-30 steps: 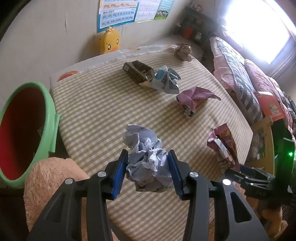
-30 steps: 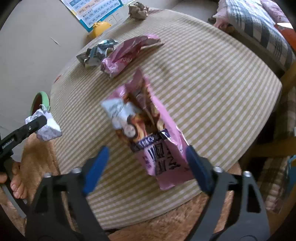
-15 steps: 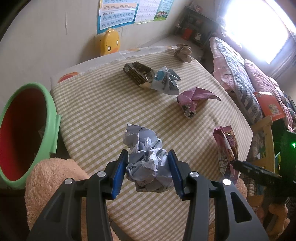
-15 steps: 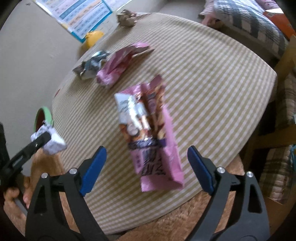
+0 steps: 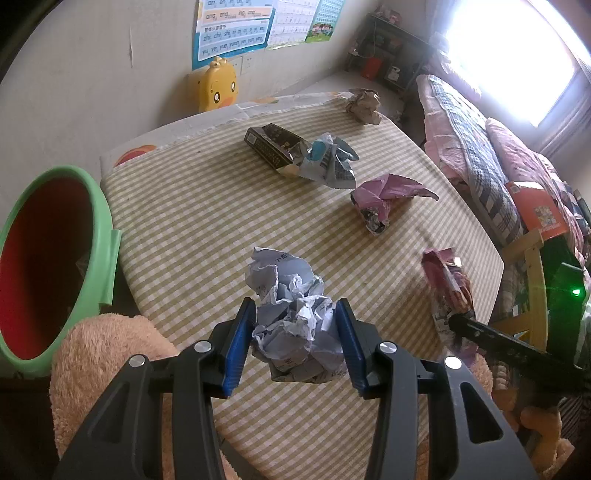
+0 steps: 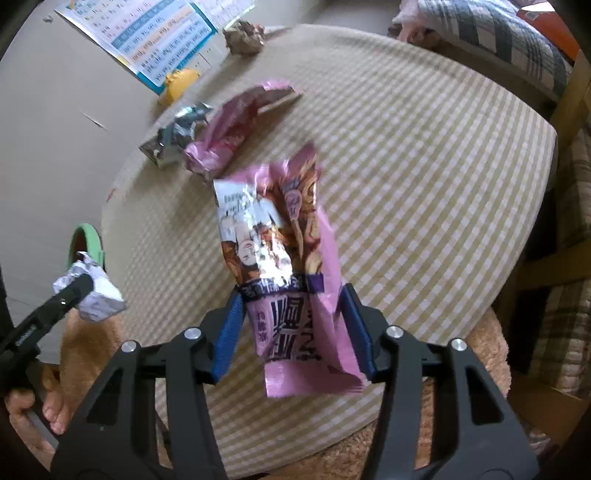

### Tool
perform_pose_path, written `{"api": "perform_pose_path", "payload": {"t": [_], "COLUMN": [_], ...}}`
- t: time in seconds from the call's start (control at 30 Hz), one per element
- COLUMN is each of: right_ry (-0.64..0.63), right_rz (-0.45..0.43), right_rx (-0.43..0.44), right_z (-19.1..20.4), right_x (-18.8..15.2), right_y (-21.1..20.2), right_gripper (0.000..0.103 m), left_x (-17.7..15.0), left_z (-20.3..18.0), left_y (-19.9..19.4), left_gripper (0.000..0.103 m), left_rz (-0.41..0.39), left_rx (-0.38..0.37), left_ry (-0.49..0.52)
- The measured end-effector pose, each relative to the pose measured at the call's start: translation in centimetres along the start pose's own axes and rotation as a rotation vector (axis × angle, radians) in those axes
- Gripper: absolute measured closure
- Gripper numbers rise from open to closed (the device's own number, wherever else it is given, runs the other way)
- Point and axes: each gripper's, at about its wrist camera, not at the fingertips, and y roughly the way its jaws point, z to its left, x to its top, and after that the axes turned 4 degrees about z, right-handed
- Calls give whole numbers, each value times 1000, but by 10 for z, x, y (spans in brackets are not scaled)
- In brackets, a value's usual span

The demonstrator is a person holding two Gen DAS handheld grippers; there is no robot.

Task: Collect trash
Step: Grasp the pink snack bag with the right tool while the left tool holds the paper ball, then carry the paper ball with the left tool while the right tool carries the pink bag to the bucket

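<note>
Lying between right gripper (image 6: pixel 291 328) pads: pink wrapper (image 6: pixel 291 280).

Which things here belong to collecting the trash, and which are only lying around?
For the job:
- crumpled paper ball, in the left gripper
- pink snack bag, between the right gripper fingers, which just closed
- pink wrapper, silver wrapper, dark box, brown paper wad
- green bin

Just lying about:
- duck toy
- wall poster
- bed
</note>
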Motion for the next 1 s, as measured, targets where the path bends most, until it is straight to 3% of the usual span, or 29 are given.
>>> {"api": "perform_pose_path", "payload": {"t": [0.53,1.0], "right_ry": [-69,-160], "right_rz": [-100,-100], "right_rx": [105,99], "right_z": [52,106], "right_x": [8,5], "right_y": [-46,-51], "right_gripper": [55,55], "left_x": [1,0], "left_z": [10,39], "left_y": [-18,-33], "left_gripper": [61,61], "left_rz": [-55,-99], "left_rx": [-26,-79], "left_ry": [-24,-92]}}
